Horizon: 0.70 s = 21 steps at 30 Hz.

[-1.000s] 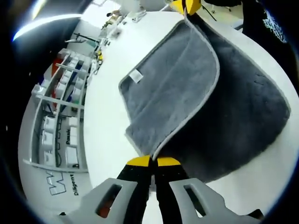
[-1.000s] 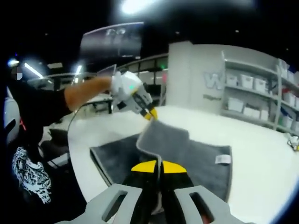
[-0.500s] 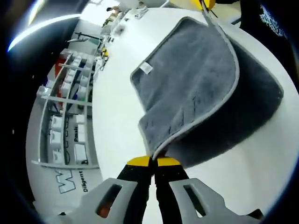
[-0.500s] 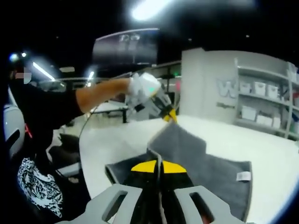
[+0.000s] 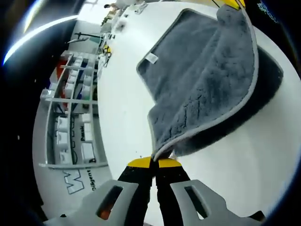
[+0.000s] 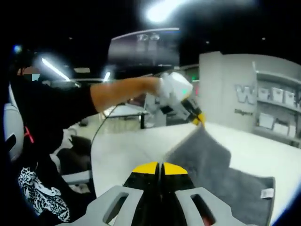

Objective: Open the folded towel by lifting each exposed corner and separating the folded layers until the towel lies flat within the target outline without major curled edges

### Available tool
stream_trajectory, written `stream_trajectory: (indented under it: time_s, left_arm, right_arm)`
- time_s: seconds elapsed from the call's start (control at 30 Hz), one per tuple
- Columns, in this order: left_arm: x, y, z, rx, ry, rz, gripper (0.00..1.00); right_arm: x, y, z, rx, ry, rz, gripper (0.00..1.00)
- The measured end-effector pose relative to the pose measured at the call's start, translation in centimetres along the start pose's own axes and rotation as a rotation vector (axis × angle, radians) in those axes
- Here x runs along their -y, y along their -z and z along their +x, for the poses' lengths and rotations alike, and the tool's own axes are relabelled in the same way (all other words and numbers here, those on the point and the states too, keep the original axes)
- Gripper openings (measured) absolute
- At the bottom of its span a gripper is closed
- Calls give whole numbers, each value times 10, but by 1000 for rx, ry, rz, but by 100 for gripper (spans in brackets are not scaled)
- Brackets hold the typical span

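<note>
Both grippers, left gripper [image 5: 154, 163] and right gripper [image 6: 162, 168], pinch corners of the grey plush towel [image 5: 202, 89] above the white table [image 5: 122, 117]; uneven pulling could curl its far edge.

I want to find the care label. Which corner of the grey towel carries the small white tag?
The corner lying flat on the white table, not pinched by either gripper: the grey towel carries its small white tag there, far from the left gripper.

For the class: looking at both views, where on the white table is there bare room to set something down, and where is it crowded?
Bare table runs between the towel and the shelves, and again near the left gripper below the towel's lifted edge. In the right gripper view, bare table lies behind the towel toward the wall. It is crowded at the far edge, where small clutter sits.
</note>
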<state>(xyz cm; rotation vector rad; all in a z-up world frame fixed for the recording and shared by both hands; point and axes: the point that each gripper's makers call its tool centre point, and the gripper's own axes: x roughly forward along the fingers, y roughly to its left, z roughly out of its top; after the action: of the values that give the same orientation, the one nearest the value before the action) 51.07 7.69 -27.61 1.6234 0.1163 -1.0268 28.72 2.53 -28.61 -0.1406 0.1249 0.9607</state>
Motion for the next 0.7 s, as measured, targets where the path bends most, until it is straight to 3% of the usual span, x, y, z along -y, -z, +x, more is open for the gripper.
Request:
stream_trajectory:
  time_s: [0.23,0.43,0.7]
  left_arm:
    - [1,17,-4,-28,4,2,1]
    - [6,41,-6,-78,17,1,1]
    - [13,54,-10,-115,42,25,1]
  right_arm:
    - [-8,-7,23,16,-35,7,0]
    - [-22,-7,52,12,-59,-9,0]
    - [-39,-13,80,12,-94,-9,0]
